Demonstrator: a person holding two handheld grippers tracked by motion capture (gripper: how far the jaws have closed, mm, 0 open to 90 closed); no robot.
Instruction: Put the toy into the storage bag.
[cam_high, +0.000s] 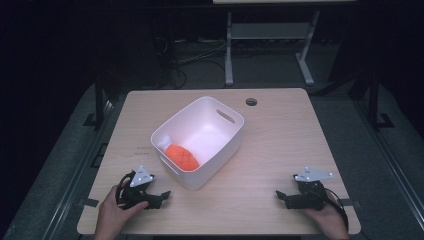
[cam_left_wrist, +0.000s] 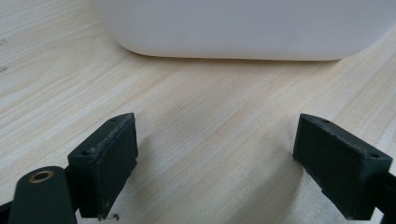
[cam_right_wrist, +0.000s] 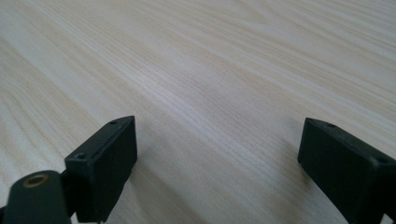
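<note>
My left gripper (cam_high: 159, 199) and right gripper (cam_high: 283, 198) rest on the table (cam_high: 280, 145), jaws spread, grasping nothing. The white bin (cam_high: 227, 145) stands between them, farther back, its near wall partly hiding the orange object (cam_high: 182, 157) and a blurred pale item (cam_high: 164, 143). No legible writing.

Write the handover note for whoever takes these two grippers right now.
Left gripper: open, holding nothing, resting on the table close to the near corner of the white bin.
Right gripper: open, holding nothing, on bare table at the near right.
Things: an orange item lies inside the bin at its near-left end, with something white beside it.
Done: both items are in the bin.
Left: nothing lies loose on the table; neither gripper has a hold on the bin.
</note>
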